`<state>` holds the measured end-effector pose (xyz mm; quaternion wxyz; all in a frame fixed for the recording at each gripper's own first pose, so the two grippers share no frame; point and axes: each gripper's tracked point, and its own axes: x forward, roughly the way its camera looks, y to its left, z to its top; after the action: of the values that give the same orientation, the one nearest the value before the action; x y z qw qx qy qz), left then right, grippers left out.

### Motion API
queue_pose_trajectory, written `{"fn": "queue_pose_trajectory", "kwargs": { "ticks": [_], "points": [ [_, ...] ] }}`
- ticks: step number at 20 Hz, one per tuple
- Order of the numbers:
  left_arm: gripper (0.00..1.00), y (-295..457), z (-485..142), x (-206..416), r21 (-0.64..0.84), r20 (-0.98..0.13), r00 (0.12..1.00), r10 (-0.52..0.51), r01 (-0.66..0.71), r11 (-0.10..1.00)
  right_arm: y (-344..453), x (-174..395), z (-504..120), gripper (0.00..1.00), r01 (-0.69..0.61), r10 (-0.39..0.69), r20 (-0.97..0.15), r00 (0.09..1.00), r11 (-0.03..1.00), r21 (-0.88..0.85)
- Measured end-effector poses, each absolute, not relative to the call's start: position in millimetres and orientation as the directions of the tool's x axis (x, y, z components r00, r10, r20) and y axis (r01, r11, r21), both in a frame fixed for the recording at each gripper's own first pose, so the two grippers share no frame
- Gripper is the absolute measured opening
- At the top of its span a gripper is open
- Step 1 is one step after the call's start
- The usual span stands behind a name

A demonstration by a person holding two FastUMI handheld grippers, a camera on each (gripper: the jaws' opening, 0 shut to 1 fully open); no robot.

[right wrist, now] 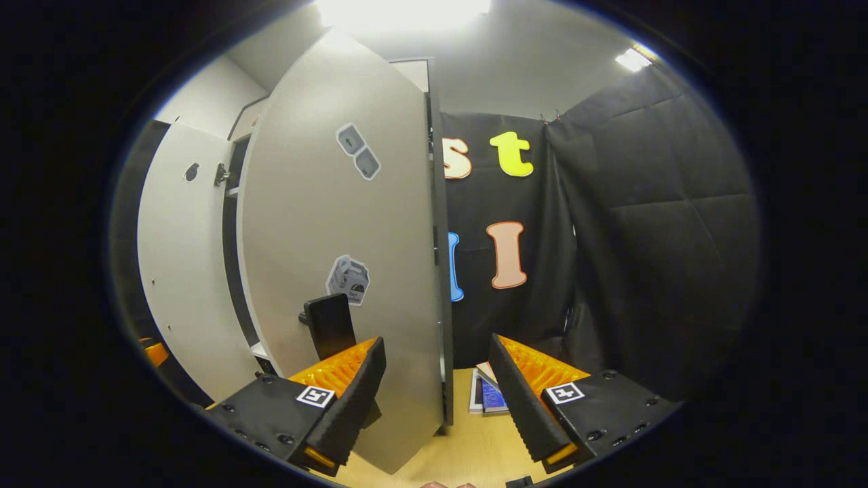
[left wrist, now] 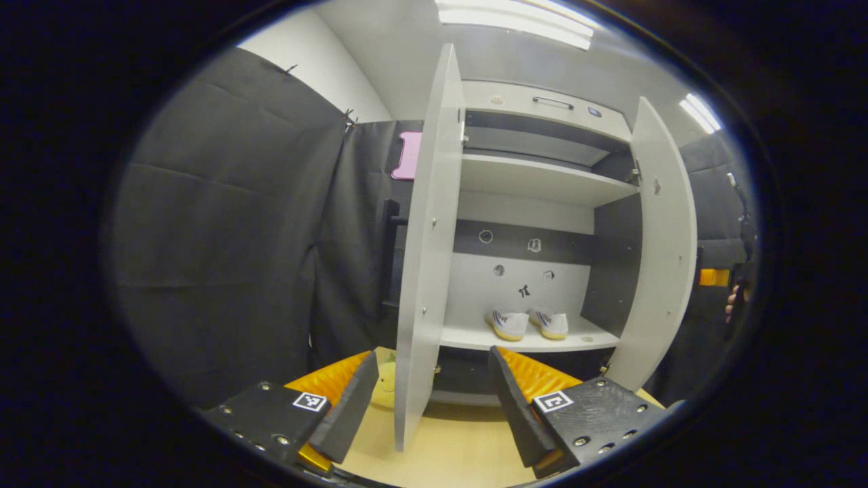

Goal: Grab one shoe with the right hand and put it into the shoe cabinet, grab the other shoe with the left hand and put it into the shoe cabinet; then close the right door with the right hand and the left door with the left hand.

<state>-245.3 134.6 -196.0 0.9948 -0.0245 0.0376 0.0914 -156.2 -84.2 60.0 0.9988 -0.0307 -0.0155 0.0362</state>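
Left gripper view: the shoe cabinet stands with both doors swung out, interior exposed; the left door is seen edge-on, its leading edge standing in the gap between the fingers of the left gripper; those fingers are spread wide and grip nothing; the right door stands open at the far side. On the lower shelf two white shoes sit side by side, heels outward, touching or nearly so; the upper shelf is bare. At the right margin part of a hand shows against the black cloth.

Right gripper view: the outer face of the right door fills the near field, with stickers on it and a dark handle low down; the door's free edge stands between the fingers of the right gripper, which are parted, with no pressing contact discernible; the left door appears beyond.

Surface and room: a pale wood floor; black cloth walls; ceiling lights; some flat printed items lie on the floor by the cloth.
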Motion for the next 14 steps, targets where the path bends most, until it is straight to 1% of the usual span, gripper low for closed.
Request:
{"fn": "queue_pose_trajectory", "kwargs": {
  "ticks": [1, 2, 3, 4, 5, 6, 7, 8, 10, 11, 13, 14],
  "points": [
    [0.90, 141.3, -193.5, -249.2, -0.035, -0.072, 0.980, 0.184, -0.186, 0.982, -78.8, -155.0, 60.8, 0.97, -0.069, 0.072, 0.037, 0.997, 0.995, -0.079],
    [0.90, 146.3, -193.7, -252.7, -0.030, -0.068, 0.980, 0.184, -0.187, 0.982, -72.2, -153.0, 61.3, 0.97, -0.068, 0.073, 0.044, 0.996, 0.994, -0.088],
    [0.93, 151.5, -193.2, -255.8, -0.029, -0.063, 0.980, 0.187, -0.189, 0.982, -64.3, -151.4, 61.5, 0.97, -0.073, 0.078, 0.050, 0.996, 0.993, -0.092],
    [0.90, 156.2, -193.6, -260.0, -0.027, -0.059, 0.980, 0.190, -0.192, 0.981, -54.6, -148.6, 61.2, 0.97, -0.083, 0.089, 0.058, 0.994, 0.993, -0.087],
    [0.93, 161.8, -195.7, -263.5, -0.022, -0.060, 0.978, 0.198, -0.200, 0.980, -44.8, -145.9, 60.3, 0.97, -0.095, 0.100, 0.062, 0.993, 0.993, -0.076],
    [0.90, 168.3, -199.5, -267.2, -0.014, -0.065, 0.975, 0.210, -0.211, 0.977, -35.7, -141.7, 56.8, 0.97, -0.104, 0.108, 0.056, 0.993, 0.992, -0.065],
    [0.90, 174.9, -202.7, -269.8, -0.008, -0.075, 0.972, 0.222, -0.224, 0.975, -27.3, -138.1, 51.4, 0.97, -0.108, 0.110, 0.038, 0.993, 0.993, -0.055],
    [0.97, 179.6, -205.0, -271.2, -0.007, -0.084, 0.970, 0.228, -0.230, 0.973, -19.2, -134.4, 47.1, 0.97, -0.111, 0.113, 0.024, 0.993, 0.993, -0.047],
    [0.91, 188.3, -201.0, -274.9, -0.014, -0.079, 0.970, 0.228, -0.230, 0.973, -8.2, -128.4, 47.8, 0.97, -0.112, 0.112, 0.015, 0.994, 0.993, -0.033],
    [0.90, 195.3, -199.1, -277.1, -0.014, -0.074, 0.969, 0.235, -0.237, 0.971, -7.6, -127.5, 50.0, 0.97, -0.102, 0.103, 0.018, 0.995, 0.994, -0.028],
    [0.93, 210.0, -198.4, -278.2, -0.009, -0.067, 0.966, 0.248, -0.249, 0.968, -7.5, -129.6, 50.2, 0.97, -0.094, 0.095, 0.024, 0.995, 0.995, -0.013],
    [0.93, 216.5, -198.6, -279.3, -0.010, -0.064, 0.965, 0.255, -0.256, 0.967, -7.9, -131.4, 48.7, 0.97, -0.098, 0.098, 0.022, 0.995, 0.995, 0.004]
  ]
}}
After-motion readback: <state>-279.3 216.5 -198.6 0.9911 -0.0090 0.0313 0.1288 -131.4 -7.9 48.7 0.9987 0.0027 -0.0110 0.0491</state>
